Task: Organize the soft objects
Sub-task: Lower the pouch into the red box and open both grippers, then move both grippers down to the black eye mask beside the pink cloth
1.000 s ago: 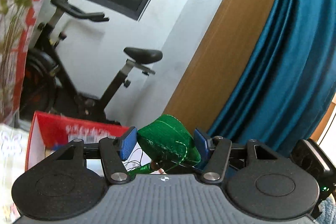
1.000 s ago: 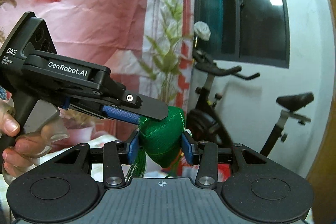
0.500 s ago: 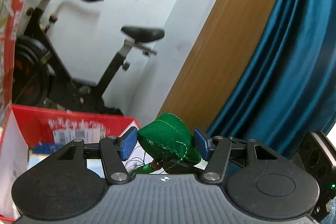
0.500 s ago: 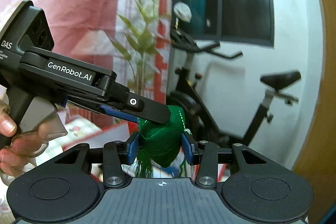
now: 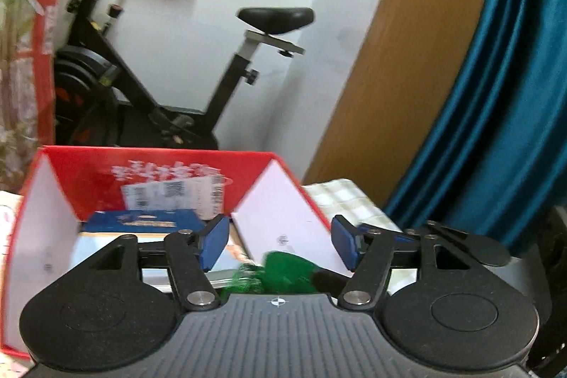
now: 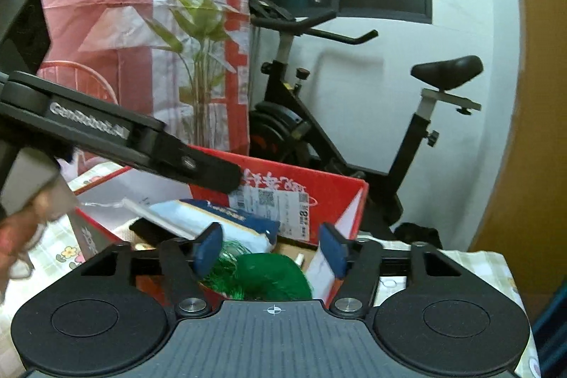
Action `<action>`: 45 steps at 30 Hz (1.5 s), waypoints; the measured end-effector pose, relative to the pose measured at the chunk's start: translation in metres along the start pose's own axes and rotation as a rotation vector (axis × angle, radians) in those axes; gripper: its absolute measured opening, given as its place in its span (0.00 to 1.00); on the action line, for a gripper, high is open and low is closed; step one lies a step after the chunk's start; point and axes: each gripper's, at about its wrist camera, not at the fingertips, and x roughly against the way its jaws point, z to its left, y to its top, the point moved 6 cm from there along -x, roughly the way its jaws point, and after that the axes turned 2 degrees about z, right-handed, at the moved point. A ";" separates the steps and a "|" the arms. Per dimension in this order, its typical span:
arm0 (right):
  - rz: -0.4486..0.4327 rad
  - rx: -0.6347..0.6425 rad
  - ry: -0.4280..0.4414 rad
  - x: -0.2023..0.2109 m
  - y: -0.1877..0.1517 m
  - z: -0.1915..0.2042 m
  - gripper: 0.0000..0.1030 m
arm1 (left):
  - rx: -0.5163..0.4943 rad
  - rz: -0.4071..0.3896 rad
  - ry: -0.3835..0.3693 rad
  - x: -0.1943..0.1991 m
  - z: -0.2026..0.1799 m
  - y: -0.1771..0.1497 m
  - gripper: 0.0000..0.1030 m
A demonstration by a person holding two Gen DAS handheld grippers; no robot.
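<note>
Both tools have just been opening: the right tool (image 6: 271,252) and left tool (image 5: 278,247) stand wide, pads clear of the green pouch (image 6: 273,277), which sits low between them over the red box (image 6: 319,186). The left tool's body reads "GenRobot.AI". A barcode label marks the box's far wall; an exercise bike (image 6: 354,116) stands behind.
</note>
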 end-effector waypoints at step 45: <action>0.241 -0.128 -0.024 0.008 -0.141 0.102 1.00 | 0.133 0.130 0.340 0.098 0.095 -0.189 0.91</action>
